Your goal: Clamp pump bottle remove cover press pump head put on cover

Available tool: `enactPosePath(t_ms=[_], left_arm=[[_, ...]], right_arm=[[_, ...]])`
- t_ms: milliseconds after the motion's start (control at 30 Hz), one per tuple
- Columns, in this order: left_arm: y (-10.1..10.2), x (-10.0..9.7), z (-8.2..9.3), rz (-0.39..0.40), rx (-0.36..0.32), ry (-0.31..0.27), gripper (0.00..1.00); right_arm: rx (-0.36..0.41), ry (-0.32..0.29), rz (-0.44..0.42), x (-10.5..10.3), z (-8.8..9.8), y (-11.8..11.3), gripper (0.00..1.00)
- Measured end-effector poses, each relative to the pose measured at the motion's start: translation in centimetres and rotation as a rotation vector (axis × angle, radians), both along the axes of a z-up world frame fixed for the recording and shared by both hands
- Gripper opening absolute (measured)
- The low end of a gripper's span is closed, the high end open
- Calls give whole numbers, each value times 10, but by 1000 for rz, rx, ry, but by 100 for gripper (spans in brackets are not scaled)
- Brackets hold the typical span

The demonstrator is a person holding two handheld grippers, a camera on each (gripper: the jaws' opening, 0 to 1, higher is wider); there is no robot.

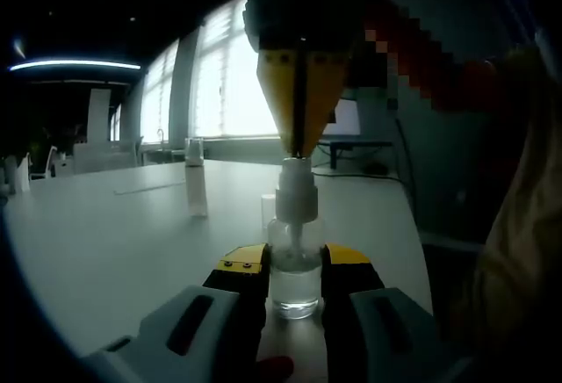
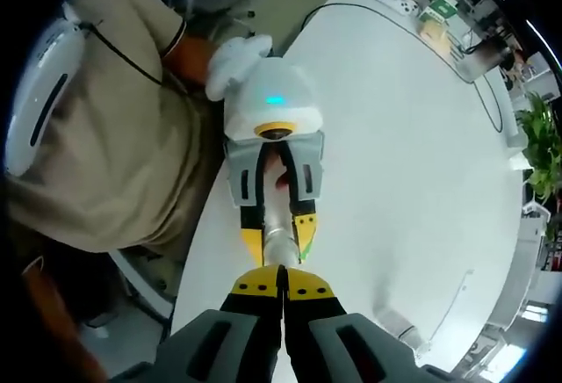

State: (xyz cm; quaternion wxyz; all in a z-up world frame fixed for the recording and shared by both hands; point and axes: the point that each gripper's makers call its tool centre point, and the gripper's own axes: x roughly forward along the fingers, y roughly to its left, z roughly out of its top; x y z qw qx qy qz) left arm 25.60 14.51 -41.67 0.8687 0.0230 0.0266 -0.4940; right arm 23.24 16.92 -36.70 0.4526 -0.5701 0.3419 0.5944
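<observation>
Near the bench [image 1: 105, 242] edge: pump bottle [image 1: 295, 264], upright, pinched by my left claw [image 1: 294, 269]; my right claw [image 1: 299, 128], pressed together, tips on pump head [image 1: 296, 191].

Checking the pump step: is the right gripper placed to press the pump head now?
Probably yes. The right gripper, its tongs shut, sits directly on top of the pump head, nothing between them. The left gripper clamps the bottle upright on the table, so a downward push looks open.

Clear pump bottle [image 1: 294, 264], white table [image 1: 114, 242], yellow-black left hand-held gripper [image 1: 294, 264]
</observation>
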Motion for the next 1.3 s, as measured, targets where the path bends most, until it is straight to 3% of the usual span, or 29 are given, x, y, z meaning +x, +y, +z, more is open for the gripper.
enactPosePath(t_ms=[1300], left_arm=[[-1, -1, 0, 1, -1, 2, 14]], right_arm=[[17, 3, 7, 1, 7, 0, 0]])
